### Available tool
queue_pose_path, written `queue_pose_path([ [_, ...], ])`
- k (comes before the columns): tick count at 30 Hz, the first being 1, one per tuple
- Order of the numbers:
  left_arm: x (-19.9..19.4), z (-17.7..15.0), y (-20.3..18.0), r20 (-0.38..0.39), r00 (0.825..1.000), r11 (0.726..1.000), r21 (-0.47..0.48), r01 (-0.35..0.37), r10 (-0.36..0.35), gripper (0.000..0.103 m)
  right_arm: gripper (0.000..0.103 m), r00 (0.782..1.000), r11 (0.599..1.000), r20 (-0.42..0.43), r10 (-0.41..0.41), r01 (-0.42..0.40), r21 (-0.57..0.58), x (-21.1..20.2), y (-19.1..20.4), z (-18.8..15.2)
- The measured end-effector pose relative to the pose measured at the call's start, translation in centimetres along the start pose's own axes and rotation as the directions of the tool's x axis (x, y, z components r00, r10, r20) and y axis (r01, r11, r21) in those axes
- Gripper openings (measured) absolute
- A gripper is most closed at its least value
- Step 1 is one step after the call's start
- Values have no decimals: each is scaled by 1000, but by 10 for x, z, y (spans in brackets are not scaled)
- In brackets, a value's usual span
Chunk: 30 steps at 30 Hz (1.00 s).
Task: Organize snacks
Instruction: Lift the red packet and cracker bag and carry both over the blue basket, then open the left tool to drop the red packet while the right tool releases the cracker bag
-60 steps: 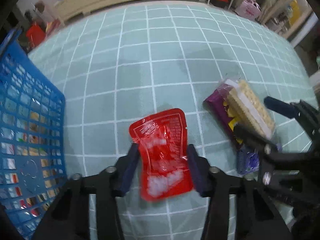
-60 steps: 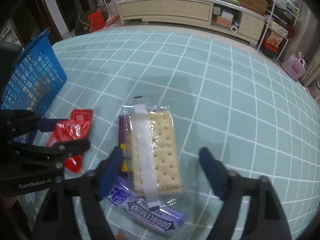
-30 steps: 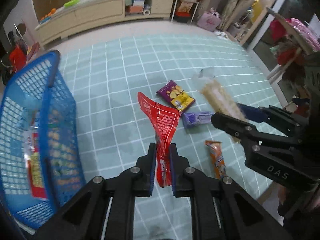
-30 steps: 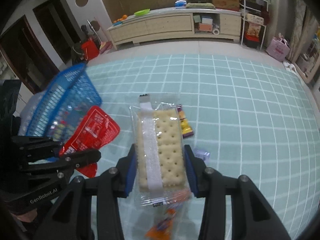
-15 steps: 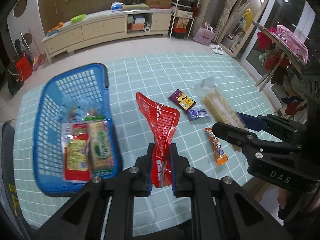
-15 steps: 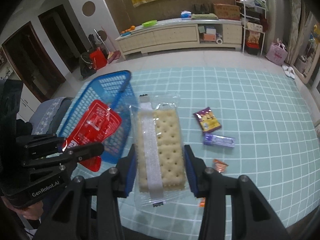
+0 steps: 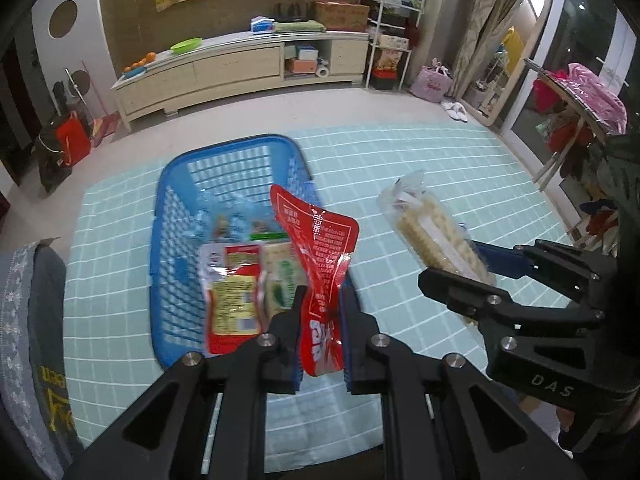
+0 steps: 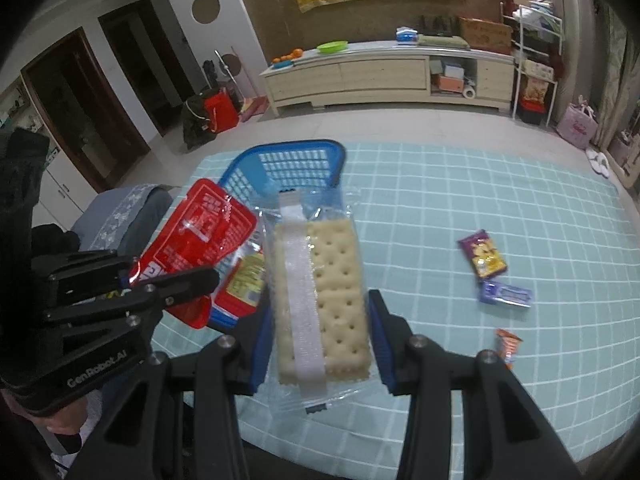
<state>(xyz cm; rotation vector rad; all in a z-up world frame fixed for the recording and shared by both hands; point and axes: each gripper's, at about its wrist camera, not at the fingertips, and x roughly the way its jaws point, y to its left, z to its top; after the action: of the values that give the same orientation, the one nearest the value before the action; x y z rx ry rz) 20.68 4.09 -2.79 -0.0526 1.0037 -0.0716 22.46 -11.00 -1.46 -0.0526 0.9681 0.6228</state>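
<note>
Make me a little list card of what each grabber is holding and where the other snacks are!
left gripper: jaws shut on the red pouch, raised above the blue basket
right gripper: jaws shut on the cracker pack
in basket: packets, including a red-and-yellow one
left on the checked cloth: purple chip bag, purple gum pack, orange wrapper
</note>
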Motion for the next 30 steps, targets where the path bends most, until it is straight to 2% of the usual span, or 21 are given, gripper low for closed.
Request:
queue_pose_path([
  [16,48,1,48,-63,998,998,-59,-28,25,12,49,997,998,-50,55,-55,14,52,15,13],
  [24,53,-1,66,-77,996,997,-71,-41,35,13,49,996,998,-69,56,-56,9,67,31,20],
  [27,52,-3,71,-82,996,996,-78,-36,29,28,49,996,999,-72,47,-47,2,69,37,21],
  [29,52,-7,74,-85,996,996,-74,-46,40,44,48,997,999,-72,38,-38,-3,66,40,21],
  [30,51,-8,75,-83,995,996,-75,-56,50,45,48,997,999,-72,34,-34,-4,66,41,21],
])
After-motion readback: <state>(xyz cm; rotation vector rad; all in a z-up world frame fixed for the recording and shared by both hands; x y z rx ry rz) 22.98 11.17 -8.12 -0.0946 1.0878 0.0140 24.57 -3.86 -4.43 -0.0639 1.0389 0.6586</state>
